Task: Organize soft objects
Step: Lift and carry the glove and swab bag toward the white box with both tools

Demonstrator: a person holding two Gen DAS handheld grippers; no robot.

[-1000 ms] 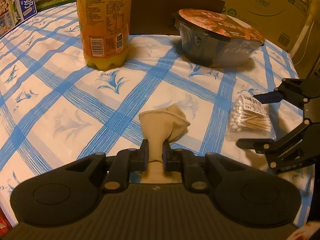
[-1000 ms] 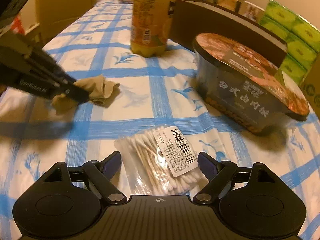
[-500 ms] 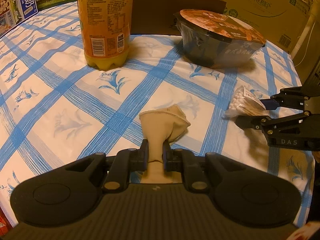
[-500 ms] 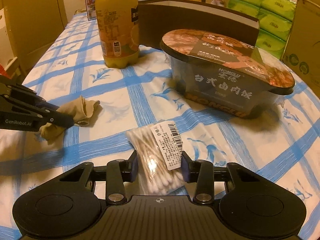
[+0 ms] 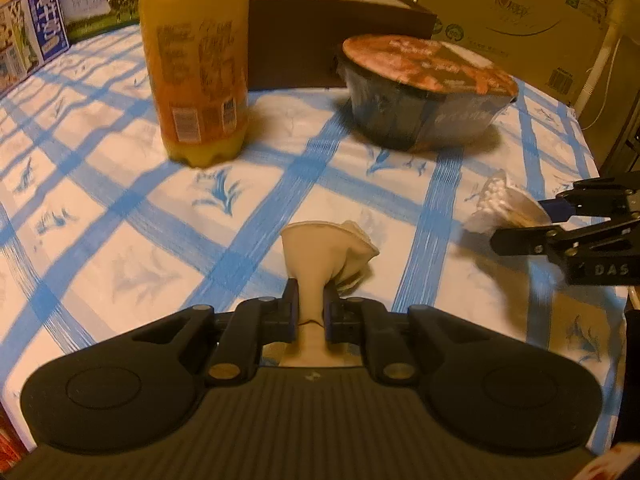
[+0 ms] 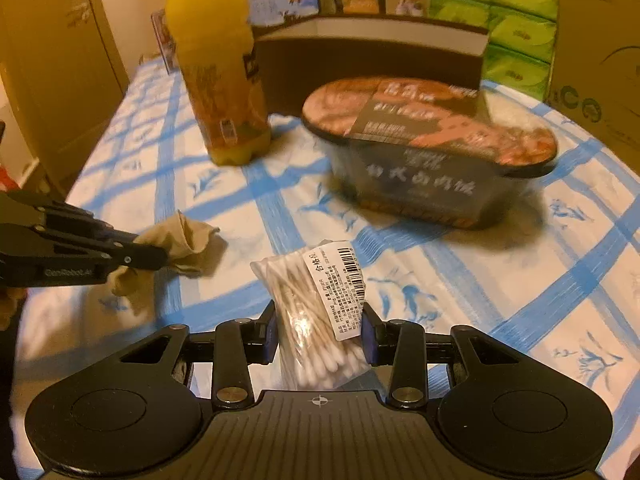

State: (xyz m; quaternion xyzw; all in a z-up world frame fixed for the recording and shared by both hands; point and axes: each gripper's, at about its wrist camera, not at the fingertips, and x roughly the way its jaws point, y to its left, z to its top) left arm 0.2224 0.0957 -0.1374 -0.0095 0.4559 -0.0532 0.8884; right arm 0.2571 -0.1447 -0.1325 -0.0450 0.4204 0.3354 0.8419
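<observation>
Pinching a beige sock (image 5: 320, 260), left gripper (image 5: 311, 312) is clamped on its neck; the sock's open end flares above the checked desk (image 5: 120, 240). Right gripper (image 6: 318, 332), marked "DAS" in the left view, jaws just closed, grips a bag of cotton swabs (image 6: 316, 304), held off the cloth; its barcode label's small print is unreadable. Left gripper reads "GenRobot.AI". Bottle (image 6: 218, 72) label blurred, top cut off. Bowl (image 6: 432, 152) lettering smeared. Box (image 5: 348, 32) behind is partly hidden.
</observation>
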